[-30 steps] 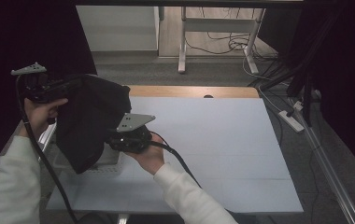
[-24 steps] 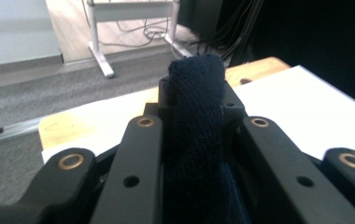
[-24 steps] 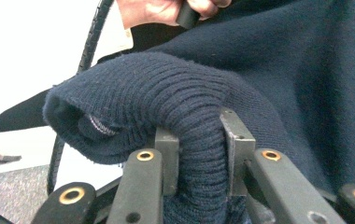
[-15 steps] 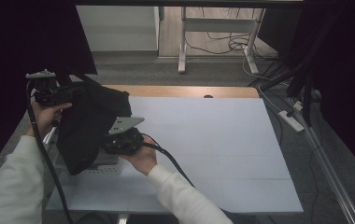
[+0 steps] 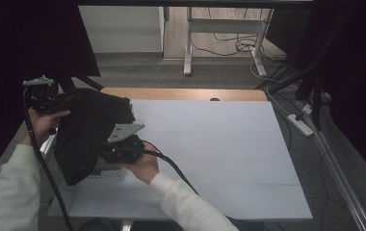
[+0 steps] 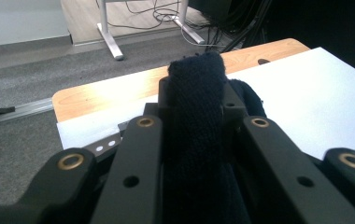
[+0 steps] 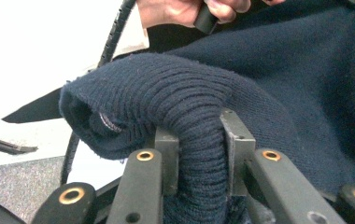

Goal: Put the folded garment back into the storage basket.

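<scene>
A dark navy knitted garment (image 5: 89, 134) hangs between my two grippers at the left end of the white table (image 5: 210, 144). My left gripper (image 5: 68, 102) holds its upper edge at the far left; in the left gripper view a ribbed fold of the knit (image 6: 196, 121) is pinched between the jaws. My right gripper (image 5: 106, 153), lower and nearer the table's middle, is shut on a ribbed cuff or hem (image 7: 199, 140) that bulges over the jaws in the right gripper view. The garment's lower part rests on a pale tray-like thing (image 5: 106, 171).
A wooden strip (image 5: 186, 94) runs along the table's far edge. Beyond it stand a white desk frame (image 5: 219, 38) and floor cables (image 5: 229, 45). A power strip (image 5: 299, 122) lies on the grey floor to the right. Both cables trail toward the person.
Both hands have sunk a little with the garment, which now sits lower and more bunched over the table's left end. Both grips are unchanged.
</scene>
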Action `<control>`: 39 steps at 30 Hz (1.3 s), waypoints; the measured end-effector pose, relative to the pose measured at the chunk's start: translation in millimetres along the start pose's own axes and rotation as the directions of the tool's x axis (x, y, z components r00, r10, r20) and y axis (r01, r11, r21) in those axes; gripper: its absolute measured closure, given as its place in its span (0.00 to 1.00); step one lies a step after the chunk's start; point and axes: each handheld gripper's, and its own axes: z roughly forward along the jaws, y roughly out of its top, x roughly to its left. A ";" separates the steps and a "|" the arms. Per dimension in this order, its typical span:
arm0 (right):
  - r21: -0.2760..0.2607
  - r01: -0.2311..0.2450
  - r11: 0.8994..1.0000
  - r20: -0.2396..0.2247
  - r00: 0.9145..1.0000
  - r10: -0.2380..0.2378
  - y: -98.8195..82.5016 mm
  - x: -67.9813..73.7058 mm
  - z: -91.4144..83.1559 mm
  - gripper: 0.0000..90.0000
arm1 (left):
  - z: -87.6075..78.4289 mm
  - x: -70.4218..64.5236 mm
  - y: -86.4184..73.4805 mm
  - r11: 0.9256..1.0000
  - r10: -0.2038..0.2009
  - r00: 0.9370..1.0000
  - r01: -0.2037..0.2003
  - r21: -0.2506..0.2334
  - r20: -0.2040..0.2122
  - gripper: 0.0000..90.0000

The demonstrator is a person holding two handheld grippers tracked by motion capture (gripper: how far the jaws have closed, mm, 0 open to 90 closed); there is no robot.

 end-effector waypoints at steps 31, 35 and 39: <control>0.135 -0.043 0.990 0.019 0.999 0.041 -34.2 -17.7 30.4 0.78 | 73.1 17.3 -20.1 0.979 0.030 0.995 -0.011 0.202 -0.095 0.83; 0.166 -0.052 0.985 -0.001 0.999 0.053 -38.7 -18.3 34.8 0.61 | 78.4 17.2 -20.7 0.970 0.043 0.992 -0.013 0.242 -0.121 0.58; 0.134 -0.083 0.988 0.009 0.997 0.082 -38.4 -18.1 25.4 0.37 | 65.5 13.9 -17.2 0.970 0.089 0.984 -0.049 0.239 -0.156 0.32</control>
